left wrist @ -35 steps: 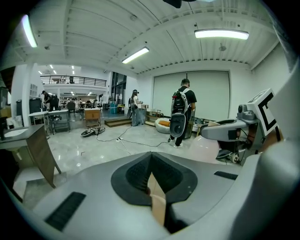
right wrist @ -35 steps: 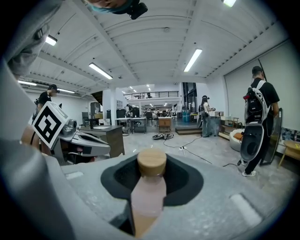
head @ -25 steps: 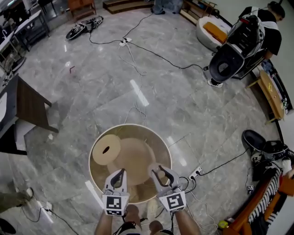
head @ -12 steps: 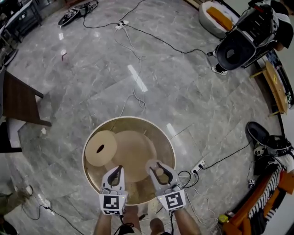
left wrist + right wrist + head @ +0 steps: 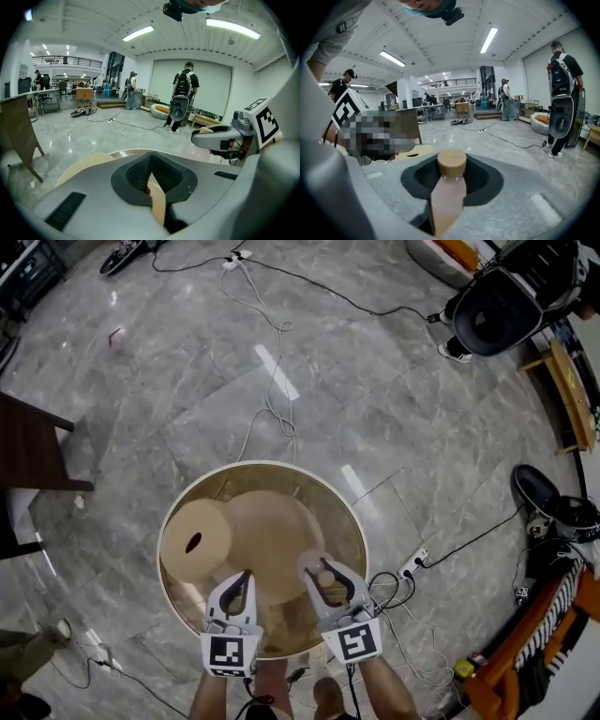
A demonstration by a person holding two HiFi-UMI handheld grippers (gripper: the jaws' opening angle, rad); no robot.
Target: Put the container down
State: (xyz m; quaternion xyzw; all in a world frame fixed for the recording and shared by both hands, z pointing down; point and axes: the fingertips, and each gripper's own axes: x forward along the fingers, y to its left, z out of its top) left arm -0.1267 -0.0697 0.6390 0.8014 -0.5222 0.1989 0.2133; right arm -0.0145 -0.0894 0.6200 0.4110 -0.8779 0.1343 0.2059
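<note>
Two grippers, left gripper (image 5: 240, 579) and right gripper (image 5: 323, 575), clamp one container (image 5: 253, 474).

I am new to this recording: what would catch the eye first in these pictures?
The big round container fills the lower middle of the head view, gripped by the left tongs and right tongs over a grey marble floor. Cables trail across the floor, and a person with a black machine stands near the far wall.

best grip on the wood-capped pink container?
Pinch the pink body of the container just under its wooden cap, from the side as the right hand-held gripper does: it stands upright and slim enough for the jaws.
</note>
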